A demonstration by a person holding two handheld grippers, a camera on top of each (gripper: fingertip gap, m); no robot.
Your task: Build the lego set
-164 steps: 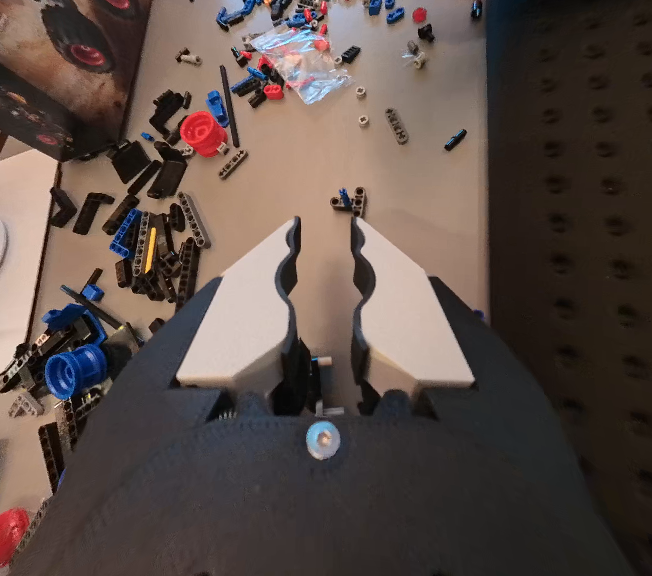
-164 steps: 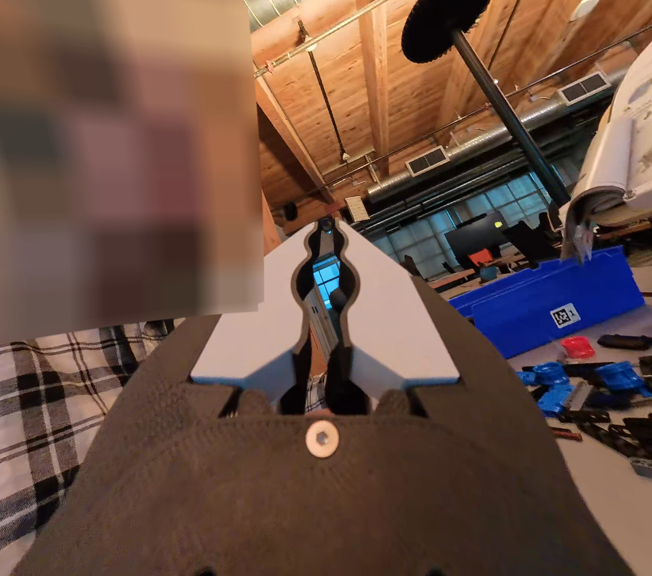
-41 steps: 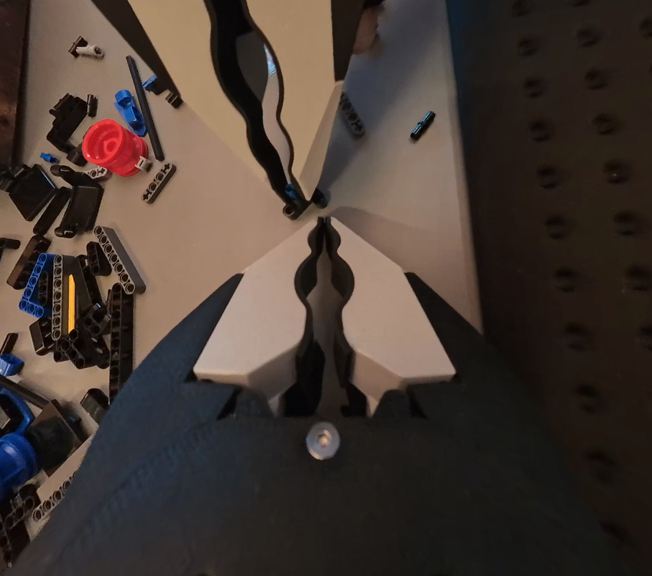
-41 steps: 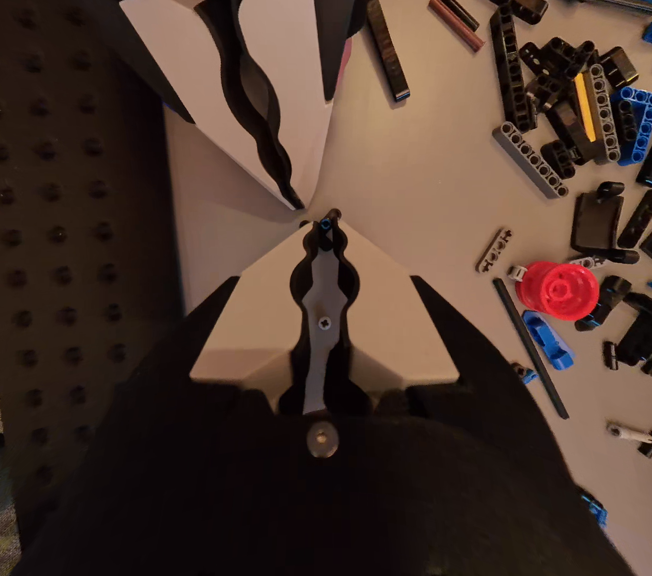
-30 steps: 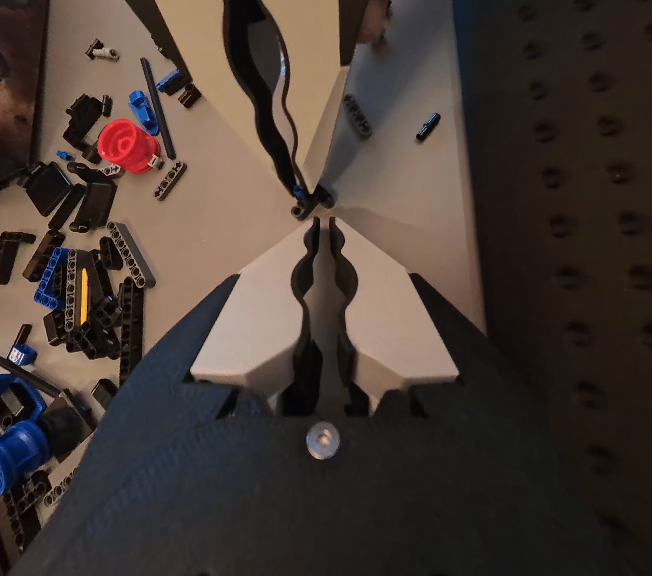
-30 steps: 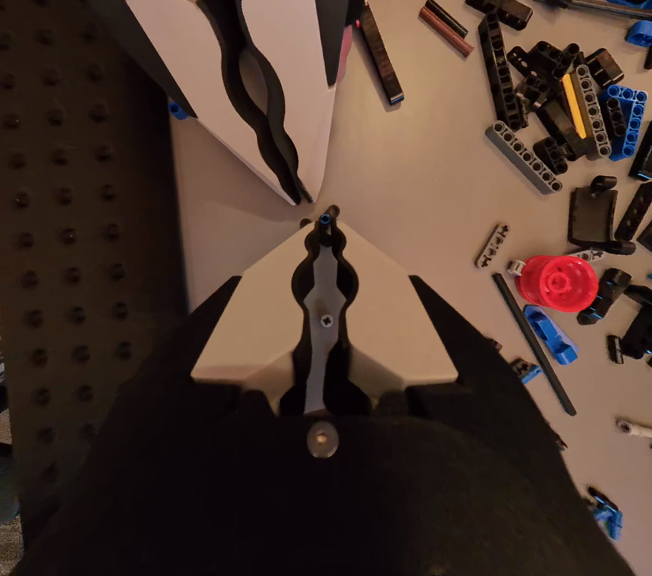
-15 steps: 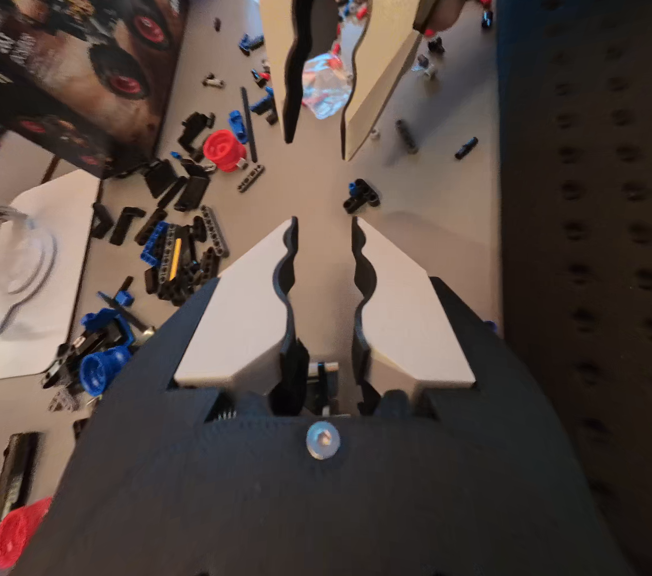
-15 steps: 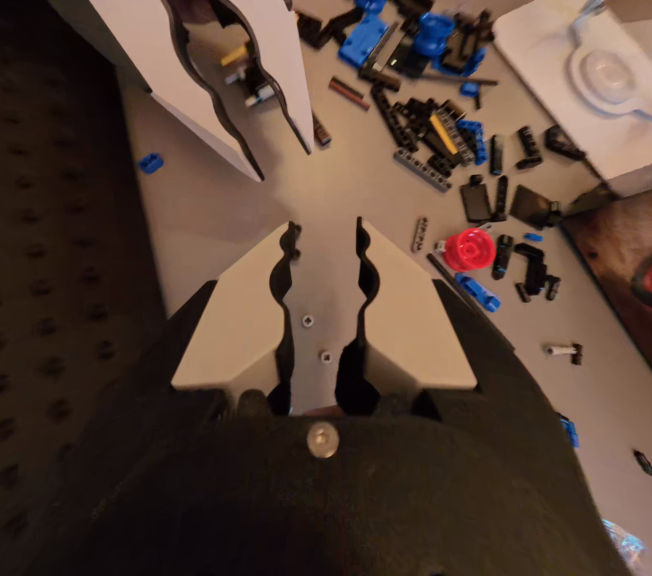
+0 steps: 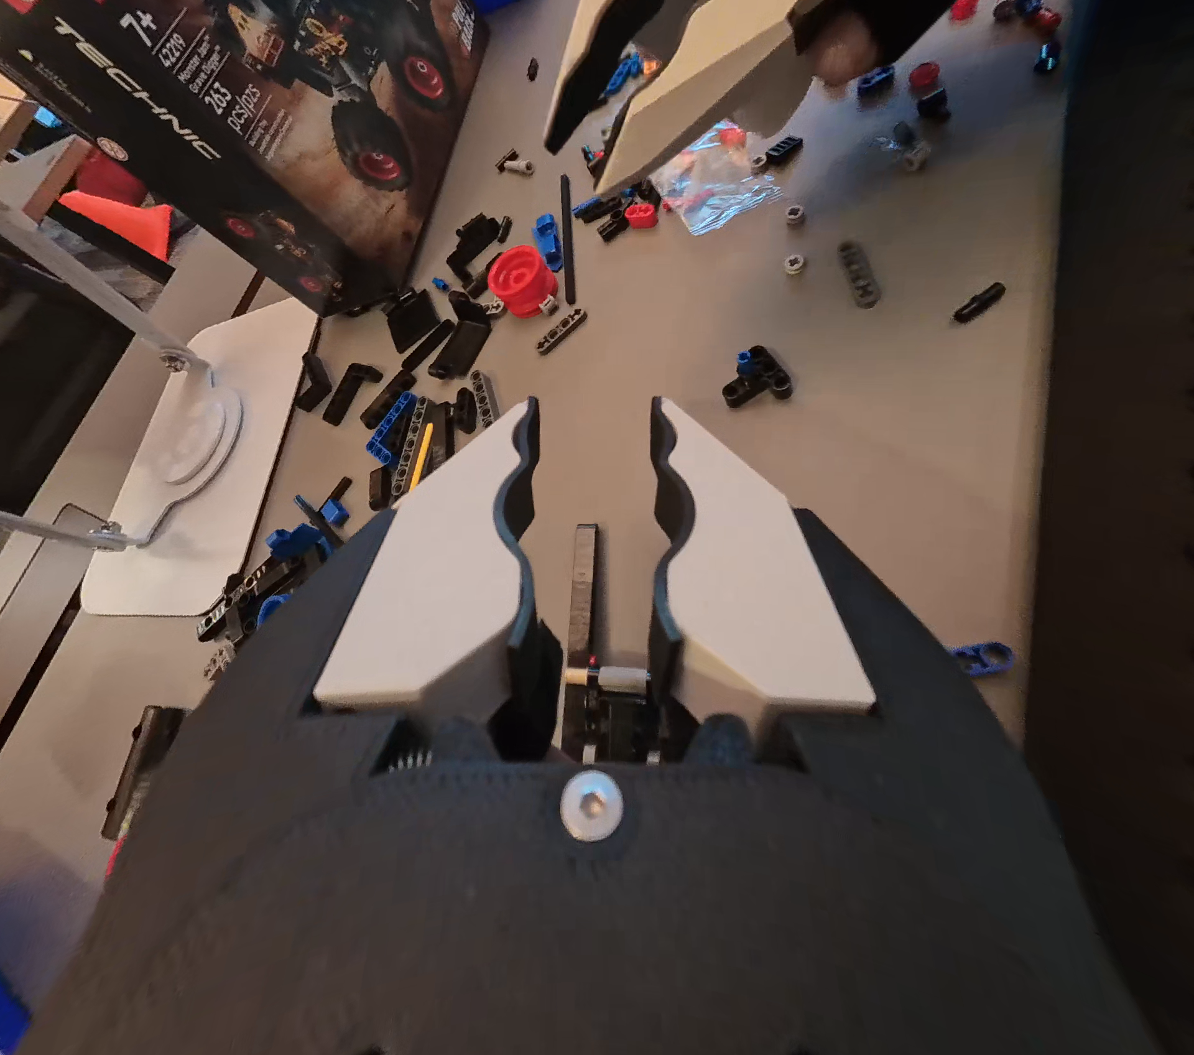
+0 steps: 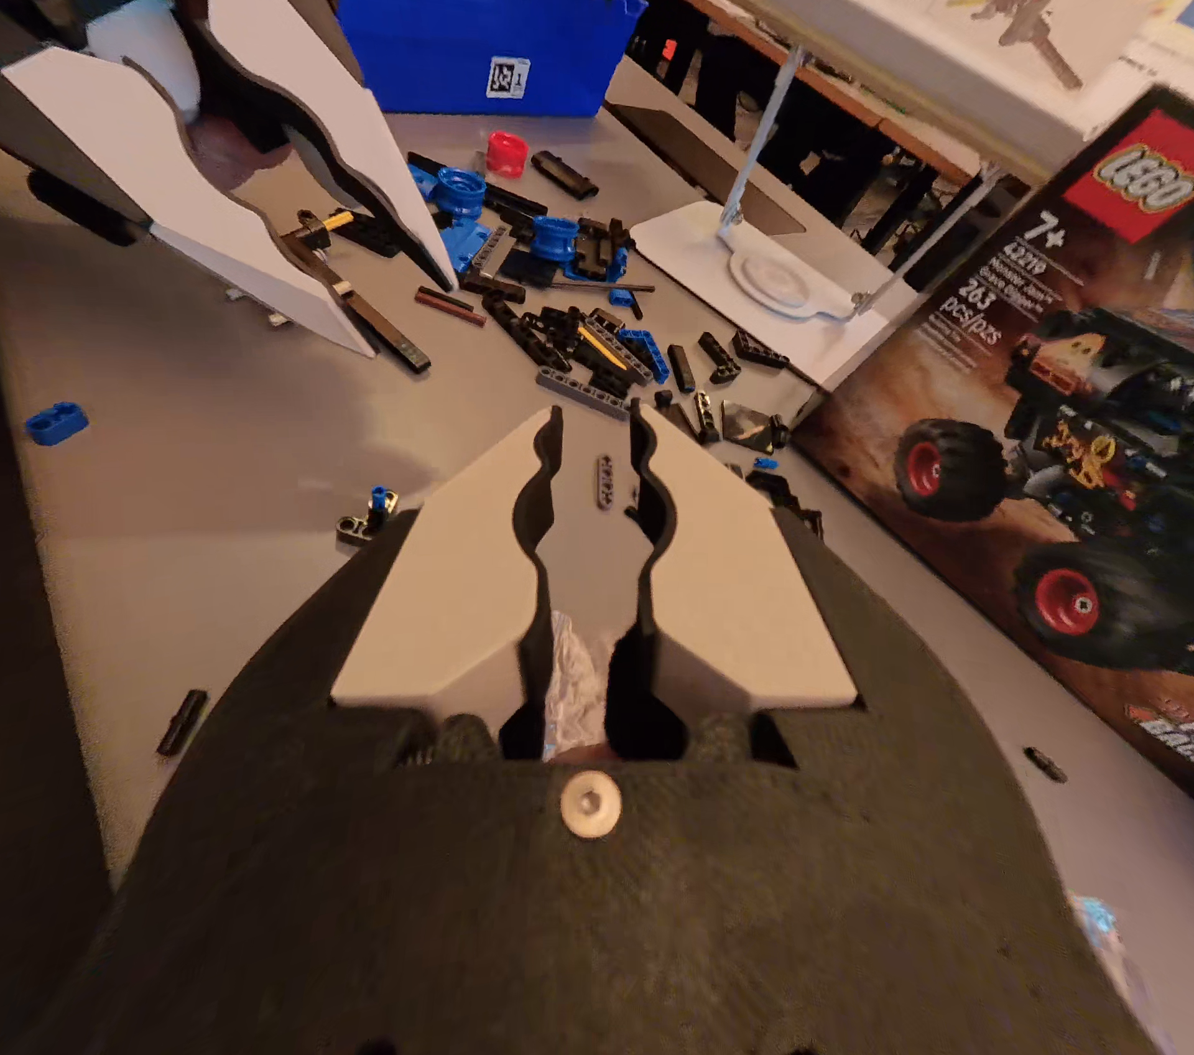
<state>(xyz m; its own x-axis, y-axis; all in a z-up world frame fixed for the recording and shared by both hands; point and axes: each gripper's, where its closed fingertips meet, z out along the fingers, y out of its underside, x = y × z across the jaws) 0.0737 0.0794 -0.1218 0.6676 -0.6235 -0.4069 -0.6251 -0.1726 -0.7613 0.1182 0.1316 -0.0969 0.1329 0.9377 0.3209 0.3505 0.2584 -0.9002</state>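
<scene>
Left wrist view: both grippers have drawn up and apart from the small black connector (image 9: 757,381) with its blue pin (image 9: 747,359), which now lies alone on the table (image 9: 840,507). A second ago the right gripper pinched that pin while the left gripper closed beside it. Left gripper (image 9: 591,410) fingers now stand wide, empty; right gripper (image 9: 581,164) fingers part-spread, empty. Right wrist view: same connector (image 10: 362,523) beside the right gripper (image 10: 594,413), loose parts (image 10: 581,339) beyond. Judgement: the pin appears seated; another part comes next.
</scene>
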